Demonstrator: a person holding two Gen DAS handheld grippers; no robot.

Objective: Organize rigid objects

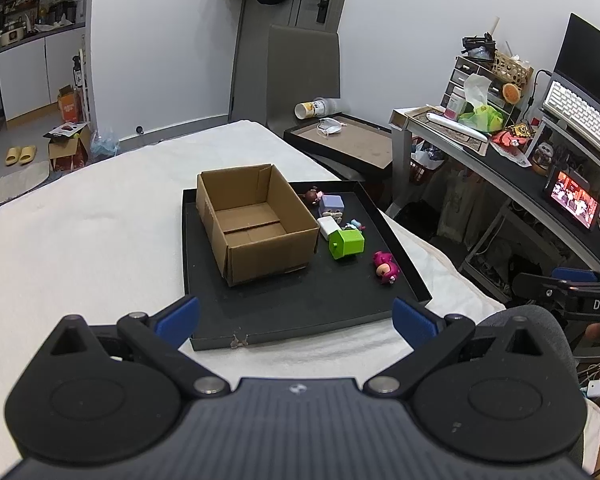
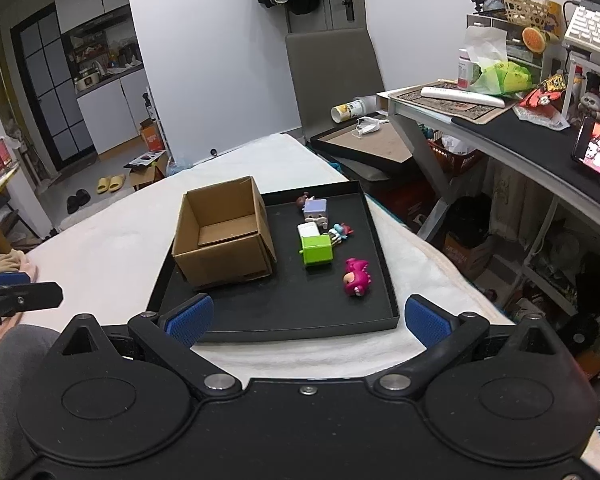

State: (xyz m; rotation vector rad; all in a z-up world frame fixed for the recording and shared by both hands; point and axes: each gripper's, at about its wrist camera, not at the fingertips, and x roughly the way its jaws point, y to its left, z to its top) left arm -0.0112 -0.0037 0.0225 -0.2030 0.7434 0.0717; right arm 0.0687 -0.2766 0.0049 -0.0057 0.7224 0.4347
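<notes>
An open, empty cardboard box (image 1: 256,220) (image 2: 222,232) stands on the left of a black tray (image 1: 300,304) (image 2: 300,312). To its right lie small toys: a pink figure (image 1: 386,267) (image 2: 356,277), a green block (image 1: 346,243) (image 2: 317,251), a white block (image 1: 329,227) (image 2: 309,230), a purple block (image 1: 331,205) (image 2: 315,209), a brown figure (image 1: 311,196) and a small blue-and-red figure (image 2: 341,232). My left gripper (image 1: 296,322) is open and empty before the tray's near edge. My right gripper (image 2: 308,322) is open and empty there too.
The tray lies on a white-covered bed (image 1: 80,240). A cluttered desk (image 1: 500,152) with keyboard and tablet stands to the right. A grey chair (image 1: 304,76) and another tray with a mask (image 1: 348,140) are behind. The right gripper shows at the left view's right edge (image 1: 580,292).
</notes>
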